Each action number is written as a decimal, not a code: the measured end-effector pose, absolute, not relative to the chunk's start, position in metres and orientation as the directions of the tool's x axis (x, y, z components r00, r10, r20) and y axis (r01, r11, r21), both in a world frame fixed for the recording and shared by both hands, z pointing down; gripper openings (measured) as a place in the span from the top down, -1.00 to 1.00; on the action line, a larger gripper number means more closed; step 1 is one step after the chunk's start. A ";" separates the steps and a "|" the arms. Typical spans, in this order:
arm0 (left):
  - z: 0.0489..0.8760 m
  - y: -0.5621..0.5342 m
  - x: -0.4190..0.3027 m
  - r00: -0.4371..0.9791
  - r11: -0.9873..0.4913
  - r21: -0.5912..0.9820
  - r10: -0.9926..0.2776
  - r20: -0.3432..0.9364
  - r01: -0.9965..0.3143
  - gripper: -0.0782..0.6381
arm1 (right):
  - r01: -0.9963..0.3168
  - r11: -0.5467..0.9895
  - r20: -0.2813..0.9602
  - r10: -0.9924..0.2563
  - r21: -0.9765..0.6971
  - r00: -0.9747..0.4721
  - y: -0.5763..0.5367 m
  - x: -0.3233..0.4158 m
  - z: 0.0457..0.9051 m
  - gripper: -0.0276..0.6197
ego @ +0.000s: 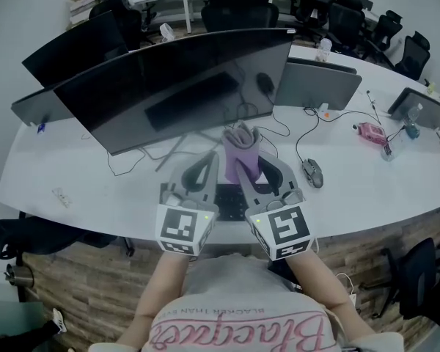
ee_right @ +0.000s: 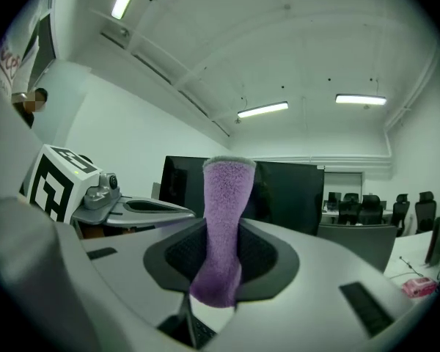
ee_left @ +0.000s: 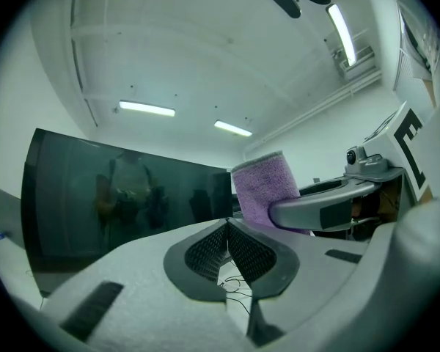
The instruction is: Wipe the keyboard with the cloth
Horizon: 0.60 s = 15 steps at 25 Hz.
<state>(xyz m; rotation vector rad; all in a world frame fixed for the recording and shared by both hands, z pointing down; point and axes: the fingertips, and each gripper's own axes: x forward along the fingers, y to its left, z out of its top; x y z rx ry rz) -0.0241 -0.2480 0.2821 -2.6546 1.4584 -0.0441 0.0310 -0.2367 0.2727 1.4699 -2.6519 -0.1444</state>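
**Supervisor:** Where are we with the wipe?

**Operator:** I'd say right at the start. My right gripper [ee_right: 218,259] has its jaws clenched on the purple cloth [ee_right: 227,196]. The cloth stands up out of them as a folded strip, with a short end hanging below the pinch. My left gripper [ee_left: 227,229] has its jaws pressed together at the tips with nothing between them.

**Supervisor:** And the keyboard?

**Operator:** The keyboard [ego: 231,196] lies on the white worktop [ego: 81,167] in front of the big monitor [ego: 176,86]. From the head view it sits directly under my two grippers and is mostly covered by them. I only see a dark strip of keys between them. A mouse [ego: 312,172] sits off to its right, apart from it.

**Supervisor:** Is the cloth on the keys?

**Operator:** No. Both grippers are raised and tilted up towards the ceiling lights, so the cloth is in the air, nowhere near the keys. I can't see that any wiping has been done.

**Supervisor:** So what's left?

**Operator:** As I judge it, picking up the cloth is done and all the wiping remains. I have to tip the right gripper down, get the cloth flat on the keys, and sweep it along the rows. The left gripper is free to steady the keyboard if it slides.
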 end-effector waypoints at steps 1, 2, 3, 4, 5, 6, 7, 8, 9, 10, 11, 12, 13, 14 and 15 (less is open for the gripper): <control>0.282 -0.247 -0.026 0.535 -0.529 -0.111 -0.844 -0.029 -0.841 0.77 | -0.841 0.523 0.050 -0.852 0.137 -0.521 -0.237 0.029 0.273 0.63; 0.281 -0.247 -0.028 0.533 -0.528 -0.110 -0.845 -0.030 -0.842 0.77 | -0.846 0.516 0.058 -0.856 0.137 -0.513 -0.237 0.027 0.274 0.63; 0.281 -0.246 -0.030 0.532 -0.526 -0.111 -0.846 -0.029 -0.843 0.77 | -0.848 0.512 0.065 -0.859 0.136 -0.508 -0.237 0.025 0.275 0.63; 0.281 -0.245 -0.031 0.531 -0.525 -0.112 -0.847 -0.029 -0.844 0.77 | -0.848 0.512 0.068 -0.859 0.135 -0.508 -0.236 0.023 0.276 0.64; 0.281 -0.245 -0.032 0.531 -0.525 -0.111 -0.847 -0.030 -0.844 0.77 | -0.846 0.516 0.069 -0.857 0.135 -0.511 -0.236 0.021 0.277 0.64; 0.281 -0.244 -0.034 0.531 -0.525 -0.110 -0.847 -0.031 -0.844 0.77 | -0.844 0.520 0.067 -0.854 0.135 -0.515 -0.235 0.018 0.277 0.64; 0.282 -0.243 -0.035 0.531 -0.525 -0.109 -0.847 -0.031 -0.844 0.77 | -0.842 0.522 0.066 -0.853 0.135 -0.518 -0.234 0.016 0.277 0.64; 0.282 -0.243 -0.036 0.531 -0.526 -0.109 -0.847 -0.031 -0.844 0.77 | -0.841 0.524 0.064 -0.852 0.134 -0.520 -0.234 0.013 0.278 0.64; 0.283 -0.242 -0.037 0.531 -0.526 -0.109 -0.847 -0.030 -0.844 0.77 | -0.841 0.524 0.063 -0.852 0.132 -0.520 -0.233 0.012 0.278 0.64; 0.283 -0.242 -0.038 0.531 -0.526 -0.109 -0.847 -0.029 -0.844 0.77 | -0.842 0.524 0.063 -0.851 0.129 -0.521 -0.233 0.010 0.278 0.64; 0.283 -0.242 -0.039 0.531 -0.526 -0.109 -0.847 -0.029 -0.844 0.77 | -0.842 0.524 0.063 -0.851 0.126 -0.521 -0.233 0.009 0.278 0.64; 0.282 -0.242 -0.040 0.531 -0.525 -0.109 -0.847 -0.030 -0.844 0.77 | -0.843 0.524 0.063 -0.851 0.123 -0.521 -0.234 0.008 0.279 0.64; 0.282 -0.242 -0.041 0.530 -0.525 -0.108 -0.847 -0.032 -0.844 0.77 | -0.843 0.524 0.064 -0.852 0.122 -0.520 -0.234 0.008 0.280 0.64; 0.282 -0.243 -0.042 0.530 -0.524 -0.107 -0.847 -0.033 -0.845 0.77 | -0.843 0.523 0.065 -0.852 0.122 -0.519 -0.235 0.007 0.280 0.64; 0.282 -0.243 -0.042 0.530 -0.524 -0.106 -0.847 -0.034 -0.845 0.77 | -0.844 0.523 0.065 -0.852 0.122 -0.519 -0.235 0.007 0.281 0.64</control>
